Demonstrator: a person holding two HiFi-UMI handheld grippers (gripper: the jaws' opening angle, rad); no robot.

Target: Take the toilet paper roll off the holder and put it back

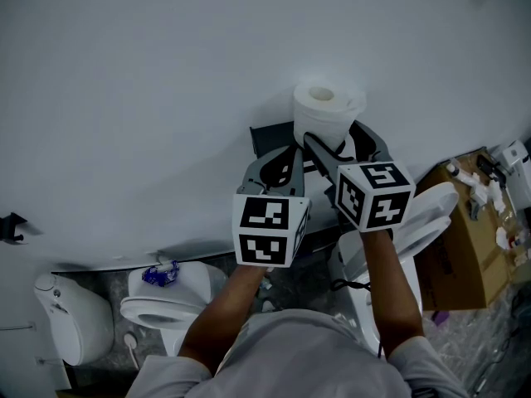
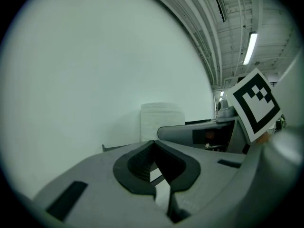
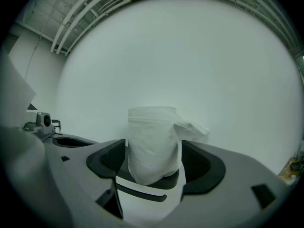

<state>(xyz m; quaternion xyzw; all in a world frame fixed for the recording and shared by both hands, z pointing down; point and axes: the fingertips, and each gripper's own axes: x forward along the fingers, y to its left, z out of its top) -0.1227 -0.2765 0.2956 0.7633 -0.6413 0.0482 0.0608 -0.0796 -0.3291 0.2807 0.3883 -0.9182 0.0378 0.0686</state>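
A white toilet paper roll (image 1: 323, 111) stands upright against the white wall, a loose flap at its right side. My right gripper (image 1: 334, 145) is shut on its lower part; in the right gripper view both dark pads press the sides of the roll (image 3: 153, 144). A dark holder (image 1: 269, 136) sits on the wall just left of the roll, and a dark piece of the holder (image 3: 166, 181) shows under the roll. My left gripper (image 1: 285, 151) hangs just left of the right one, shut on nothing, with its tips (image 2: 153, 144) meeting. The roll (image 2: 162, 119) rises behind them.
Below the arms stand a white toilet (image 1: 169, 302), a second one (image 1: 70, 318) at far left, and a raised toilet seat (image 1: 429, 216) at right. A cardboard box (image 1: 461, 257) with small items on top sits at the right edge. The wall (image 1: 166, 98) fills the upper view.
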